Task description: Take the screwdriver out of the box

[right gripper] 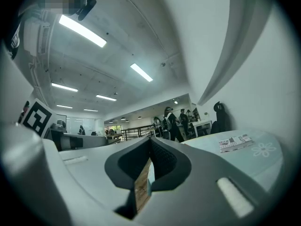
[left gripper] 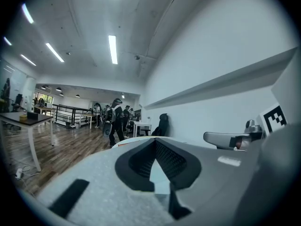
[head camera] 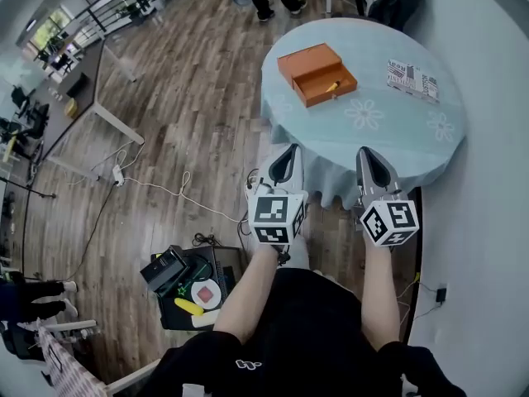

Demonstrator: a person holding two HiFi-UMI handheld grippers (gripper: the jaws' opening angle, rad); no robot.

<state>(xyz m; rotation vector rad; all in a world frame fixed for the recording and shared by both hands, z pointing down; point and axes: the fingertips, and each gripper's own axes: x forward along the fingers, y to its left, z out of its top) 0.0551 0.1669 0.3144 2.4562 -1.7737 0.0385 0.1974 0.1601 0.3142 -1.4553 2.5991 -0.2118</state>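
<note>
Both tools are closed with nothing in them. Left tool and right tool are level, short of the counter edge. The screwdriver sits in the near tray of the open orange box, well ahead and roughly midway between the tools, so neither is clearly nearer. Its yellow handle looks slanted along the tray's long side, across my reach; the shaft is too small to make out. I'd open one tool and close across the handle.
</note>
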